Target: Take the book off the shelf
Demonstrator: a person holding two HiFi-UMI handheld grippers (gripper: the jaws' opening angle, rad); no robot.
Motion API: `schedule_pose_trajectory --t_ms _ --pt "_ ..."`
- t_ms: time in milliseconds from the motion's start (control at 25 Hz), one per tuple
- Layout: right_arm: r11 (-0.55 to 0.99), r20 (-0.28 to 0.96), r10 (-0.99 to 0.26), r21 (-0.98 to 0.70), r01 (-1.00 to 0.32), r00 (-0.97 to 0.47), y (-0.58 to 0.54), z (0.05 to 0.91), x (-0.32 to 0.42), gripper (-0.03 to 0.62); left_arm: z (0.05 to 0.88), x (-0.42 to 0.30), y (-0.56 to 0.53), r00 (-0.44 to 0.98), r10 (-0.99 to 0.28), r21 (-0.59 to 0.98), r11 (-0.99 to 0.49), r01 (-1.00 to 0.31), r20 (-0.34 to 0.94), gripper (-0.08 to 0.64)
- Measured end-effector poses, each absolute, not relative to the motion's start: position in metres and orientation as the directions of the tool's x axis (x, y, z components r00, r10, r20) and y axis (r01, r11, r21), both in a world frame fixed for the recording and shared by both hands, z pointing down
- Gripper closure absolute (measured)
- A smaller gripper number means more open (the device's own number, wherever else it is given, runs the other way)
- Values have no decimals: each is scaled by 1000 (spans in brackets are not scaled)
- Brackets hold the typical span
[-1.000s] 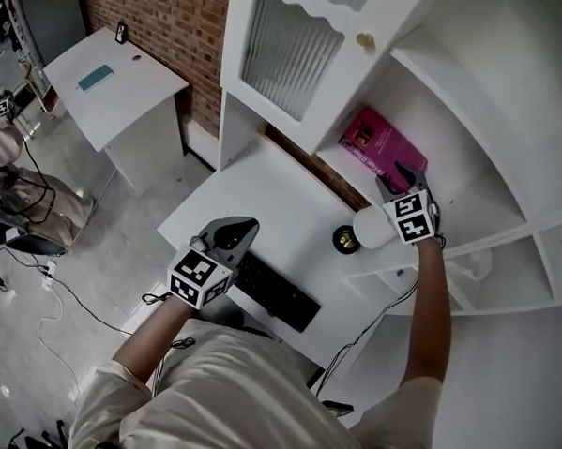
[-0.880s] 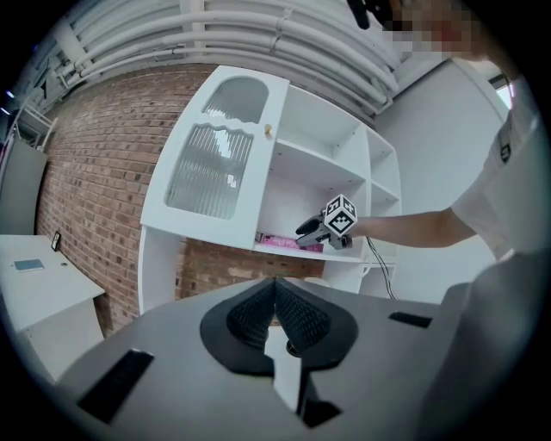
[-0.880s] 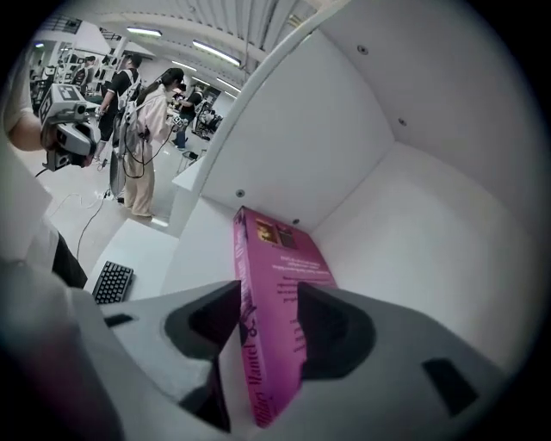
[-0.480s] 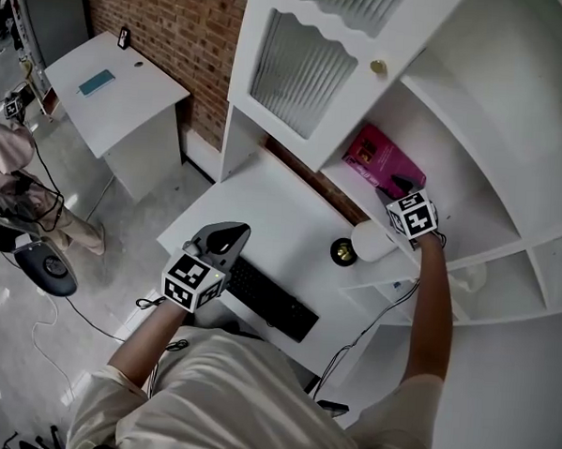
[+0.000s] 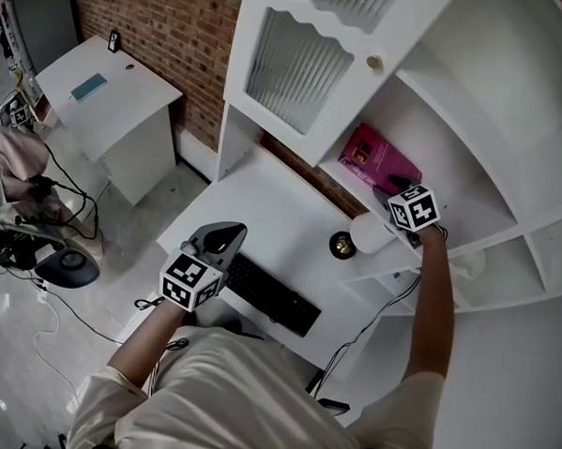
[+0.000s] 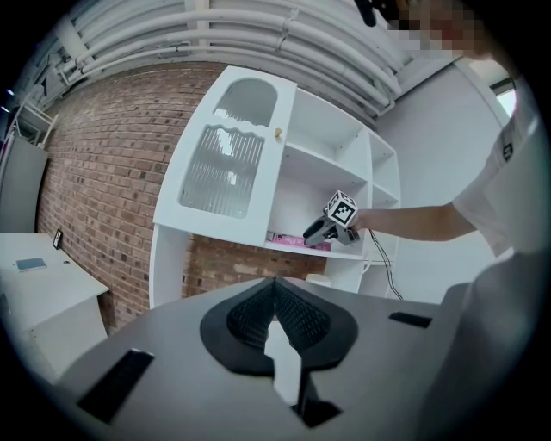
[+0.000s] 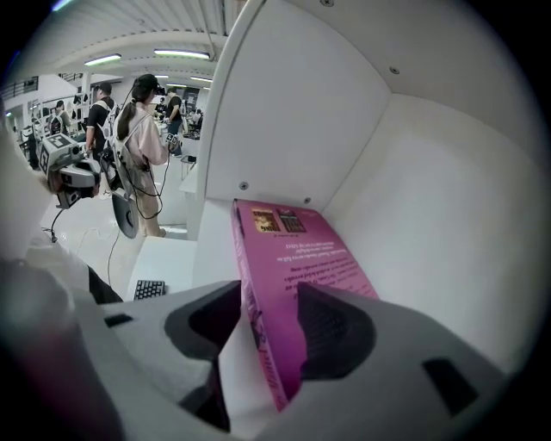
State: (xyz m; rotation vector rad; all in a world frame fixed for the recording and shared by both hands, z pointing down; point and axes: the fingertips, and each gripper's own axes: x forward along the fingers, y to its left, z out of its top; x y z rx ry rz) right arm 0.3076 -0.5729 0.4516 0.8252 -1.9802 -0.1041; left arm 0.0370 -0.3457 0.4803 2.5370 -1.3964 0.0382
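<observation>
Jaws of the right gripper (image 7: pixel 267 323) stand apart, straddling the near edge of the magenta paperback book (image 7: pixel 301 258), which lies flat on the white cabinet shelf (image 5: pixel 354 174). The left gripper (image 6: pixel 275 288) has its jaws clenched and empty, by the white tabletop (image 5: pixel 273 204). A red brick wall (image 5: pixel 169 25) stands beyond.

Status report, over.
Left hand-held gripper shut, empty, over desk. Right hand-held gripper open, straddling edge of pink book on shelf. Nothing blocking.

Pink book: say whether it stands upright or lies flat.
Lying flat. In the head view the pink book shows its cover face-up on the shelf; the left gripper view shows only its thin edge.
</observation>
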Motion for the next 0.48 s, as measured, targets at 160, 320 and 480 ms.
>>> schedule_pose_trajectory --t_ms 160,320,480 --pt "776 750 -586 409 -481 -307 -558 453 303 402 486 38 -344 558 -818 210 -526 -824 141 565" --pt "790 759 -579 433 -434 -298 -540 455 296 400 491 41 -342 572 -808 222 -537 -814 144 565" --pt "794 763 -585 468 -389 -276 -524 458 290 396 495 41 -340 580 -801 231 -543 -808 147 566"
